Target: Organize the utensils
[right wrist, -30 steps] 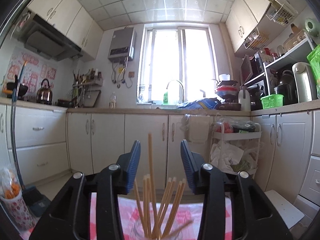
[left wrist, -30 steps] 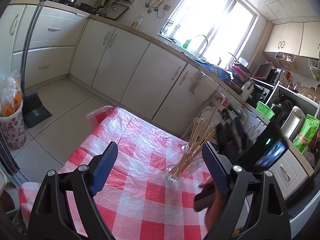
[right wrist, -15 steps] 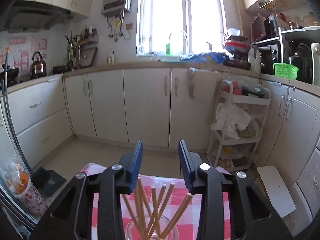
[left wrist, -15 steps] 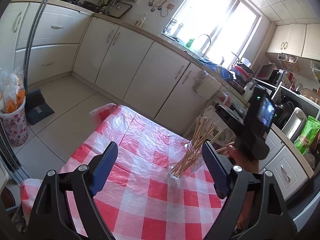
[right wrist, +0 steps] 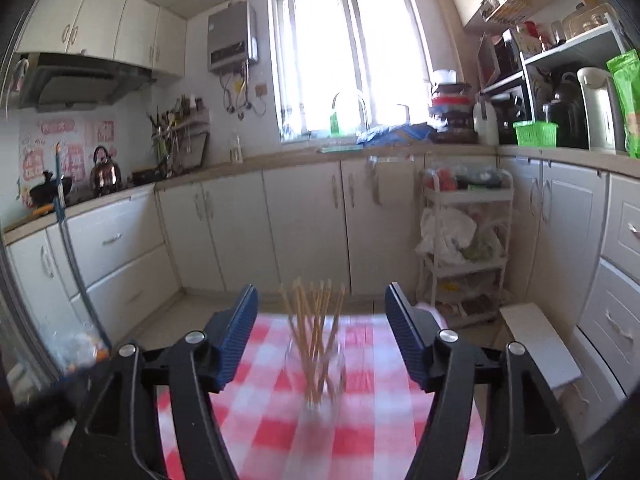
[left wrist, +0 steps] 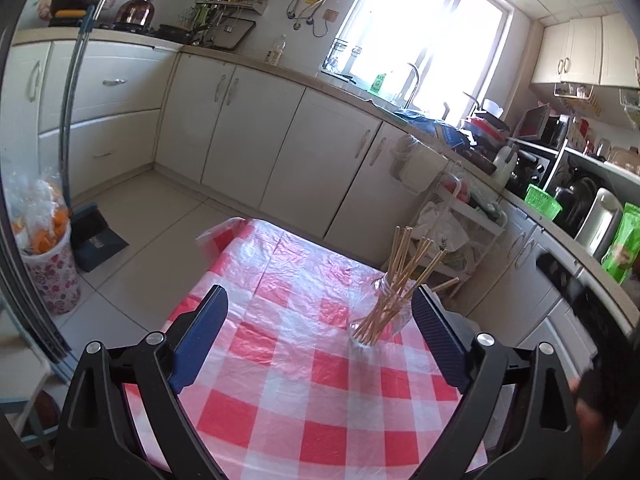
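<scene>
1. Glass jar (left wrist: pixel 382 322) stands upright on the red-and-white checked tablecloth (left wrist: pixel 304 392), toward the table's far right side as my left wrist camera sees it. I use the jar as the landmark for everything below.

2. Wooden chopsticks (left wrist: pixel 400 276) all stand in the jar, fanned out, tips well above its rim. One stick leans low to the right of the jar. My right wrist view shows the same jar (right wrist: pixel 316 368) and chopsticks (right wrist: pixel 314 320), blurred.

3. Progress, my judgement: no loose utensil shows on the cloth around the jar in either view. The gathering looks done or nearly so. The near edge of the table is hidden behind both grippers, so I cannot rule out leftovers there.

4. Left gripper (left wrist: pixel 320 328): jaws spread wide and have just opened a little further. Nothing between them; the jar sits just inside the right-hand finger, not gripped.

5. Right gripper (right wrist: pixel 322 340): jaws have just been opening, now moderately apart. The jar and sticks appear between the fingers but beyond them, untouched.

6. Against a second ago: my right gripper then hung right over the jar with a tall stick rising between narrower jaws; now it has backed off and the jar shows whole. In the left view it has gone from beside the jar to a dark blur at the right edge.
</scene>
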Motion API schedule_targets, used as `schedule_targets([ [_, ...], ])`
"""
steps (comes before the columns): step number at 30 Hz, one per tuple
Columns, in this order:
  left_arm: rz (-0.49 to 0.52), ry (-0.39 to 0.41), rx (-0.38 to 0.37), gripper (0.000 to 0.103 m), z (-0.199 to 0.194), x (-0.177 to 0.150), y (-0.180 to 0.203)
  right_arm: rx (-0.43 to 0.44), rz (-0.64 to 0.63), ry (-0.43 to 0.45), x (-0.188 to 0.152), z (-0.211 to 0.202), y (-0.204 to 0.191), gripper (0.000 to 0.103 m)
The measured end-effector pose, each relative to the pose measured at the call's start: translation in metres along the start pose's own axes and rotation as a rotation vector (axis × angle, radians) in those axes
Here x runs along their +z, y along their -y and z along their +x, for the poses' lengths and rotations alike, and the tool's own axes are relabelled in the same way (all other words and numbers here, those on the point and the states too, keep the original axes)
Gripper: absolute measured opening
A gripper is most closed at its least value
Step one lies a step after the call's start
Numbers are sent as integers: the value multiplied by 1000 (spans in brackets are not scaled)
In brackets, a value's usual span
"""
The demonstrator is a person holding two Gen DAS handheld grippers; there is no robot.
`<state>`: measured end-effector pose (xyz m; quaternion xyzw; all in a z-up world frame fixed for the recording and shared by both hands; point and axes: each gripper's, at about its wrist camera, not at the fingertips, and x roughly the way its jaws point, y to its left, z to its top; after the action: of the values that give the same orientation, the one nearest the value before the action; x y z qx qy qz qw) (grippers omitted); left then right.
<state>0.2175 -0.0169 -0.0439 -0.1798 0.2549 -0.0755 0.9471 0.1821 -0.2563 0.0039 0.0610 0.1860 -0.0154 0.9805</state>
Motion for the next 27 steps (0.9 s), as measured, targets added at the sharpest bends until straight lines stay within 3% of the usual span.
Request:
schedule_targets([
  [7,147,-12,23,95,-57,-13,21,23,64,-131,-45,-61,0,68],
  [13,246,0,22,95,-107,-22,36,30,93,-160,-67,-113,-12,75],
  [20,328,20,25,96,-159,-23,45,40,100,-173,-67,-158,-23,84],
  [27,357,-37,105,96,-204,-25,47,48,117,-204,-63,-203,-38,94],
])
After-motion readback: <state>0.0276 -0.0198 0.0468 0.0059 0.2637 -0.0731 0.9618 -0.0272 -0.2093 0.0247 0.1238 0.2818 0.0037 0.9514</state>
